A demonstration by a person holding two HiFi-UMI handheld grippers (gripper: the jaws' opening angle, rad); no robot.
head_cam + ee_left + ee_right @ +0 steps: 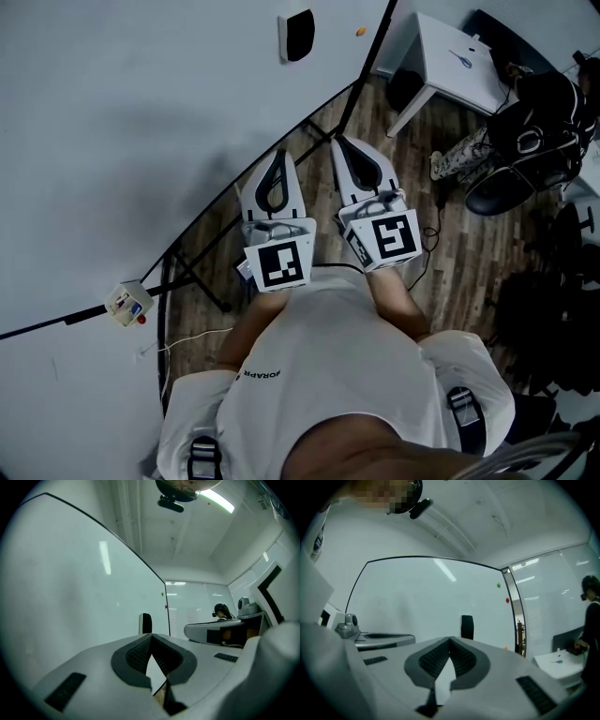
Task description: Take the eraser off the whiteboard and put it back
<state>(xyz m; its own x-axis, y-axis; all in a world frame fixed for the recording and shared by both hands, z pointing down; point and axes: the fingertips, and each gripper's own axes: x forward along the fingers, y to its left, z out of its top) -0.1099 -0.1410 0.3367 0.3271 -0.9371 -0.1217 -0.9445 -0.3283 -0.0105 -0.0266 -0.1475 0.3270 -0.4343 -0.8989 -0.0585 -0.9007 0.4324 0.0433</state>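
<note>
The eraser (296,36) sticks on the whiteboard (112,112), well ahead of both claws. It looks small and light with a hard back, so I think it is best to pinch it by its two long sides and pull it straight off. The left claw (278,155) is pressed together with nothing in it and points flat along the board, and the right claw (341,142) just beside it is pressed together and empty too, pointing the same way.
</note>
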